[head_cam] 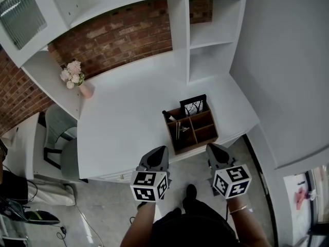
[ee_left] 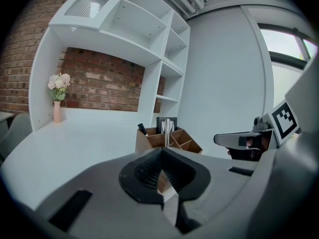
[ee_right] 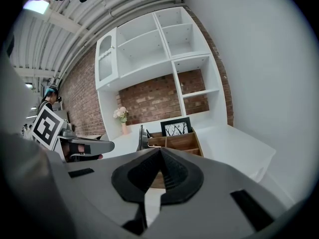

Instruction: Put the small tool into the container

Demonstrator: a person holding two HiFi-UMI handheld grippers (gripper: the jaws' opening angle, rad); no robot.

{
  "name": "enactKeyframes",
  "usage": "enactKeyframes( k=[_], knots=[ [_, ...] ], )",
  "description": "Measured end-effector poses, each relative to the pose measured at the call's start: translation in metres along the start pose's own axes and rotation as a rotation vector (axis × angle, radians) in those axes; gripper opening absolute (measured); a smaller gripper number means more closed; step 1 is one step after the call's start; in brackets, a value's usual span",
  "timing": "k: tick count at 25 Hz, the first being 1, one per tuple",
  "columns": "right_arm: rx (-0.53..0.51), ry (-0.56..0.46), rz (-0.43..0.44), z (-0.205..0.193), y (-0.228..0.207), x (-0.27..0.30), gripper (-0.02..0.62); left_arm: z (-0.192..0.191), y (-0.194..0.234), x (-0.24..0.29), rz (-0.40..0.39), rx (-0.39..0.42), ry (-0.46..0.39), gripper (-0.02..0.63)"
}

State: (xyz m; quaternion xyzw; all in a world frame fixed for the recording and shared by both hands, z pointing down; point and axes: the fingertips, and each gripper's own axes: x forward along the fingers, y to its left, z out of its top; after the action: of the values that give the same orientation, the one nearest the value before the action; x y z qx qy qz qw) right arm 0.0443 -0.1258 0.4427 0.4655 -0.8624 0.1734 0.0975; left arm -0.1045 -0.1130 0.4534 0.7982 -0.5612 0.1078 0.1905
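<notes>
A brown wooden container [head_cam: 198, 134] with several compartments stands near the front edge of the white desk [head_cam: 128, 117]. A small metal tool [head_cam: 180, 130] stands in its left compartment, and a black-tipped item [head_cam: 168, 116] leans at its back left corner. A framed tree picture [head_cam: 194, 106] sits at its back. My left gripper [head_cam: 163, 148] hovers at the desk edge just left of the container, shut and empty. My right gripper [head_cam: 210, 146] is just right of the container's front, also shut and empty. Both gripper views look over the shut jaws at the container [ee_left: 169, 139] [ee_right: 177, 142].
A pink vase with flowers [head_cam: 77, 80] stands at the desk's back left. White shelves [head_cam: 211, 40] rise behind the desk against a brick wall. A grey chair [head_cam: 59, 133] sits at the left, and the person's legs and shoe [head_cam: 190, 192] are below on the floor.
</notes>
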Motion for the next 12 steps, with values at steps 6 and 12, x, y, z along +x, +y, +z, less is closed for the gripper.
enactKeyframes(
  k=[6, 12],
  knots=[
    [-0.005, -0.002, 0.011, 0.0017, 0.0003, 0.0014, 0.005, 0.0003, 0.0014, -0.0011, 0.011, -0.012, -0.005, 0.009],
    [-0.008, -0.001, 0.026, 0.0031, 0.0020, 0.0035, 0.005, 0.0036, 0.0049, -0.0013, 0.024, -0.018, -0.014, 0.009]
  ],
)
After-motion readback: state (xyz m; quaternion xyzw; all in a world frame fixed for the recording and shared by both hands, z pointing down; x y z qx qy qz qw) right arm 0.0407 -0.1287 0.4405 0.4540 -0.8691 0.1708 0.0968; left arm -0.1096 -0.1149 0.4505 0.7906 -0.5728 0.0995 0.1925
